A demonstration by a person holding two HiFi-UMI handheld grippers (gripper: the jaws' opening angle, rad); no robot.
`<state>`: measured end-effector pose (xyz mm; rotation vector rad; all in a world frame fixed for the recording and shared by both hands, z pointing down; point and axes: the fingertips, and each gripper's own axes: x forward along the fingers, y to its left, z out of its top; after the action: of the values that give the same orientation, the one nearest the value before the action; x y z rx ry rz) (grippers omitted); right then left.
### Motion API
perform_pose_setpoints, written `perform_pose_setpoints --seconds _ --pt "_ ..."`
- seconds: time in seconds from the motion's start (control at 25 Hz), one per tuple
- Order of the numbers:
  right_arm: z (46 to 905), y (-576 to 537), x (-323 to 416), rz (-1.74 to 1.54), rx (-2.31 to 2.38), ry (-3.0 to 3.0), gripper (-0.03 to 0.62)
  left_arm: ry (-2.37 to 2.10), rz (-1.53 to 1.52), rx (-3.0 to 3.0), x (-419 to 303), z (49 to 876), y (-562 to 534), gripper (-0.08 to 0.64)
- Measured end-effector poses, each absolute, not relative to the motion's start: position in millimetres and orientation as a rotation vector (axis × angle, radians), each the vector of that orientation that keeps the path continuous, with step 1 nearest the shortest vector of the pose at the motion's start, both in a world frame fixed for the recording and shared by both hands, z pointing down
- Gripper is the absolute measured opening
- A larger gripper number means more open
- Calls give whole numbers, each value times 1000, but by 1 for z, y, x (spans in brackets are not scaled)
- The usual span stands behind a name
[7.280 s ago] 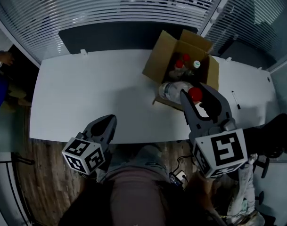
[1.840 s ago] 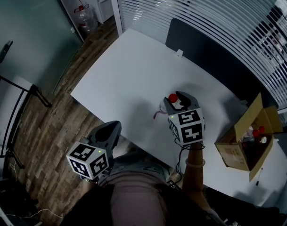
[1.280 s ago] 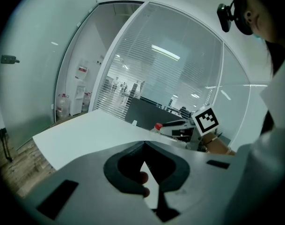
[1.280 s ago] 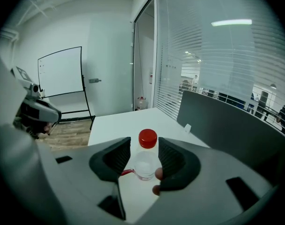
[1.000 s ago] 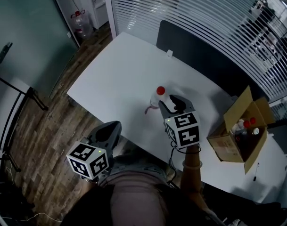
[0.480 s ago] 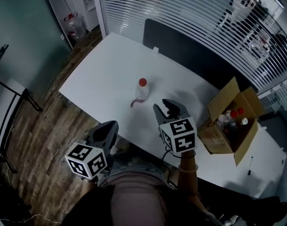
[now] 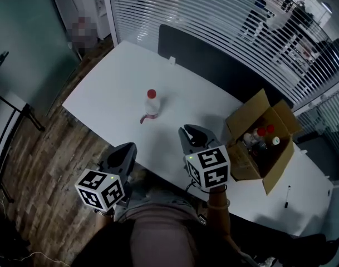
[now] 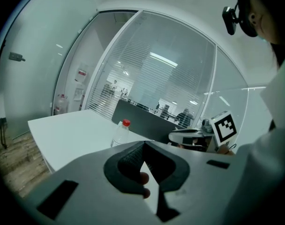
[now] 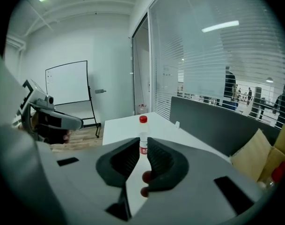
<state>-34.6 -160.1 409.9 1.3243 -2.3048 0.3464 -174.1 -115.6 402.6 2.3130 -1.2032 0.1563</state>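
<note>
The left tool (image 7: 123, 152) hangs off the near edge of the white surface (image 7: 102, 102). Its jaws are pressed tip to tip with nothing between them. It is well apart from everything on top.

Further right and further in, a clear plastic bottle (image 7: 151, 105) with a red cap (image 7: 151, 93) stands upright and alone on the surface, touching neither tool. From the left gripper view it sits beyond and just left of that tool's tips.

It looks light and thin-walled, so it would probably dent under a hard squeeze. Its smooth sides seem likely to slip. Being tall and narrow, it would probably tip at a knock near the cap. The safest hold looks to be across the body at about the label band, below the shoulder. How full it is cannot be made out.

The right tool (image 7: 196, 133) hovers over the near part of the surface, near the bottle but clear of it. Its jaws stand a narrow slit apart and hold nothing, and the right gripper view shows the bottle framed straight ahead through that slit.

Rightmost, just beside this tool, an open cardboard box (image 7: 244, 168) holds more capped bottles.
</note>
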Motion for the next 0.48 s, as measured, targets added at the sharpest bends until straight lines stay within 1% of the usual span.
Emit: perform_pose_setpoints --seconds 0.48 --pt "401 -125 10 320 1328 -2329 48 -1222 169 2319 -128 401 -91 8"
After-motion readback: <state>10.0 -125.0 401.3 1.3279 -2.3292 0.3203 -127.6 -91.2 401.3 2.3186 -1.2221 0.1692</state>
